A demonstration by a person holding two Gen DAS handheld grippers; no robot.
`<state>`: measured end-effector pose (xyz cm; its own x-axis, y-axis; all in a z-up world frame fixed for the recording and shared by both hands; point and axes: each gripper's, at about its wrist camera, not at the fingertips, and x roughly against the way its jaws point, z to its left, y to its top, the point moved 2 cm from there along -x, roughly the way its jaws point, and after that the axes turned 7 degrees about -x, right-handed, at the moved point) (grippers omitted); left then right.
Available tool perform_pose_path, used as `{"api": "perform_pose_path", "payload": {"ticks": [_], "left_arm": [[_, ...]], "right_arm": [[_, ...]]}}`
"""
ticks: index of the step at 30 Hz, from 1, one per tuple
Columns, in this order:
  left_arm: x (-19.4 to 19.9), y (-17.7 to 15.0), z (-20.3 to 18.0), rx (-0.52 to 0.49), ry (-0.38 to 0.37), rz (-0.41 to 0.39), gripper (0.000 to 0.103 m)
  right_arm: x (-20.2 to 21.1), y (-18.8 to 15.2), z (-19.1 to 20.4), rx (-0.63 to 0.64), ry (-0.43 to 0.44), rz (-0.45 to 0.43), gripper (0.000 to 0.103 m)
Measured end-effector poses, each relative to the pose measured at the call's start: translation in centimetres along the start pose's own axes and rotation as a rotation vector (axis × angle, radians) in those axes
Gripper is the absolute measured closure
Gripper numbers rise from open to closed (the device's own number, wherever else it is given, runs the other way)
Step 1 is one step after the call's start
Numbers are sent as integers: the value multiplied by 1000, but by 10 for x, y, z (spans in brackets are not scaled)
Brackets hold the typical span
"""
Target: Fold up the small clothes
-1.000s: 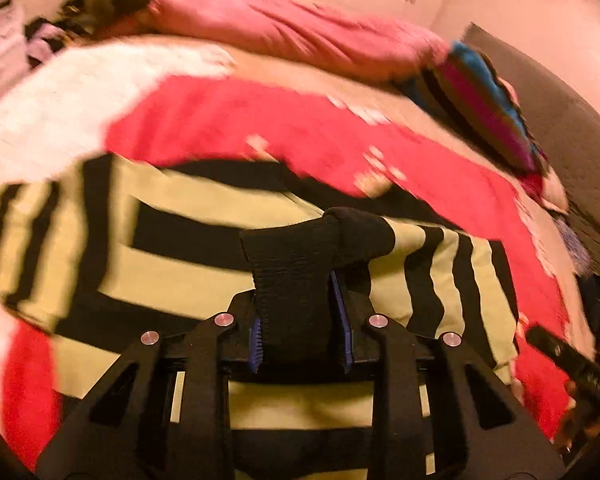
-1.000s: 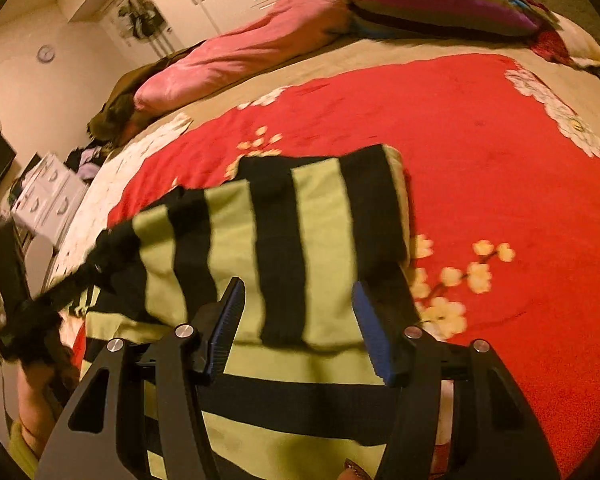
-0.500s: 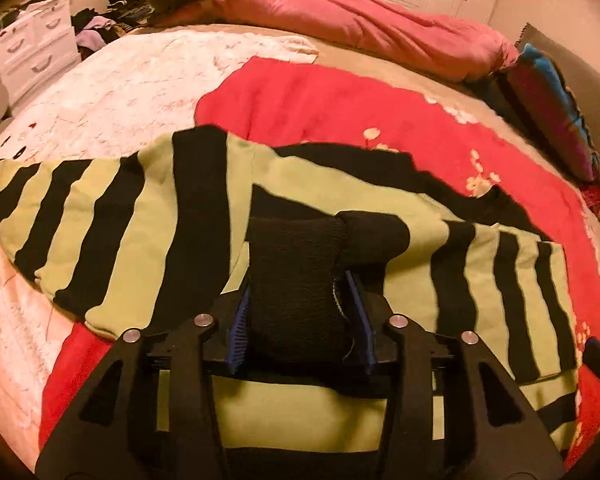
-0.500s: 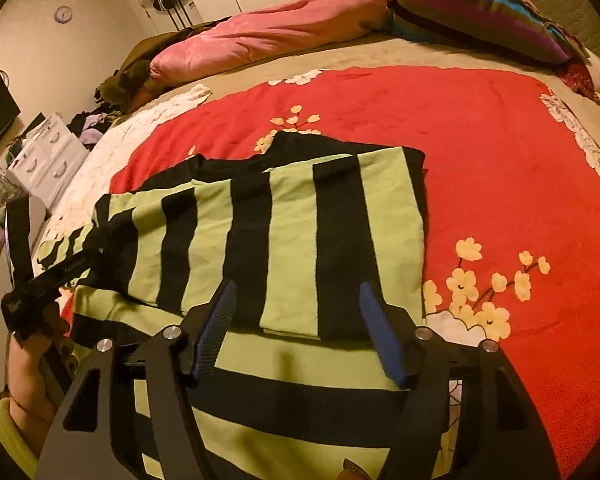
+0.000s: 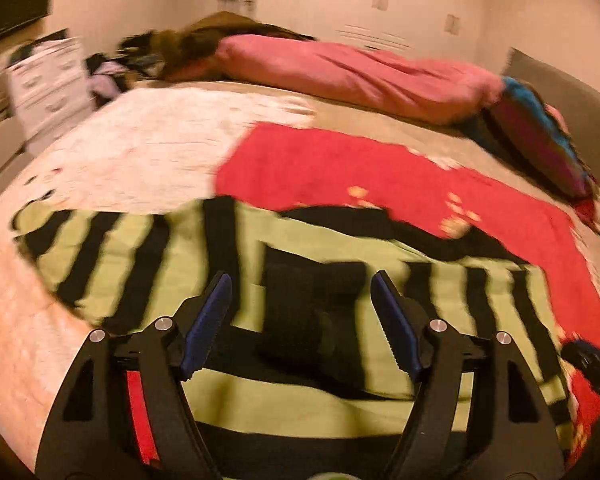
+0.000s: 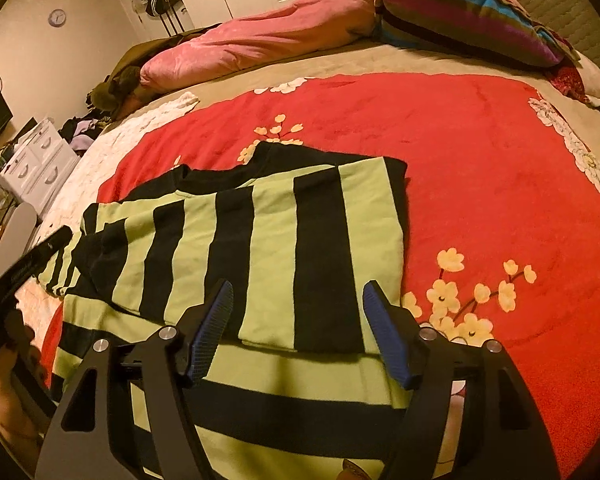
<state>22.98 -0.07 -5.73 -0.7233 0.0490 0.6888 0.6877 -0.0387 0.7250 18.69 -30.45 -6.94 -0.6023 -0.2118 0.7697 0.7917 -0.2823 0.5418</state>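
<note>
A green-and-black striped sweater [image 6: 276, 240] lies on the bed, its right sleeve folded across the body. In the left wrist view the sweater [image 5: 140, 256] has its left sleeve stretched out to the left, and the black cuff [image 5: 312, 292] of the folded sleeve lies on the body. My left gripper [image 5: 300, 312] is open just above that cuff, holding nothing. My right gripper [image 6: 298, 320] is open and empty above the folded sleeve's near edge. The left gripper also shows at the left edge of the right wrist view [image 6: 28, 268].
The sweater lies on a red flowered blanket [image 6: 480, 168] next to a white cover [image 5: 148, 160]. A pink duvet [image 6: 260, 40] and a striped pillow [image 6: 460, 12] lie at the far side. White drawers [image 6: 36, 164] stand beside the bed.
My left gripper has opened and let go of the black cuff, which now lies on the sweater's body. The left gripper is pulling back. The right gripper stays open.
</note>
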Motion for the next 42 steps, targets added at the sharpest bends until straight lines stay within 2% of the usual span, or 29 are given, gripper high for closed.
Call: {"api": "perform_pose_path", "payload": {"ticks": [3, 7, 12, 15, 19, 23, 26, 28, 31, 33, 42], "left_arm": [[-14, -9, -18, -57, -29, 46, 39], [-44, -27, -31, -155, 14, 140, 24], [-61, -39, -18, -123, 30, 202, 17], [-63, -39, -10, -84, 25, 211, 14], [-51, -34, -3, -56, 25, 187, 14], [-34, -23, -2, -43, 21, 127, 10], [-25, -17, -4, -39, 13, 102, 10], [-20, -14, -6, -45, 15, 90, 10], [-15, -11, -7, -50, 24, 78, 10], [-12, -10, -7, -48, 26, 72, 9], [5, -6, 5, -29, 49, 43, 9]], "right_arm": [[-4, 4, 2, 18, -5, -1, 37], [-20, 2, 3, 43, -23, 39, 37], [-52, -6, -12, 13, -74, 131, 36], [-56, -9, -17, -11, -60, 126, 36], [-46, -7, -15, -21, -47, 114, 36], [-29, -7, -18, -39, -28, 84, 28], [-17, -6, -17, -45, -12, 72, 27], [-9, -4, -16, -53, -10, 50, 16], [1, 0, -14, -70, -1, 24, 15], [5, 4, -10, -69, 0, 12, 6], [27, 11, 20, -10, 37, -35, 6]]}}
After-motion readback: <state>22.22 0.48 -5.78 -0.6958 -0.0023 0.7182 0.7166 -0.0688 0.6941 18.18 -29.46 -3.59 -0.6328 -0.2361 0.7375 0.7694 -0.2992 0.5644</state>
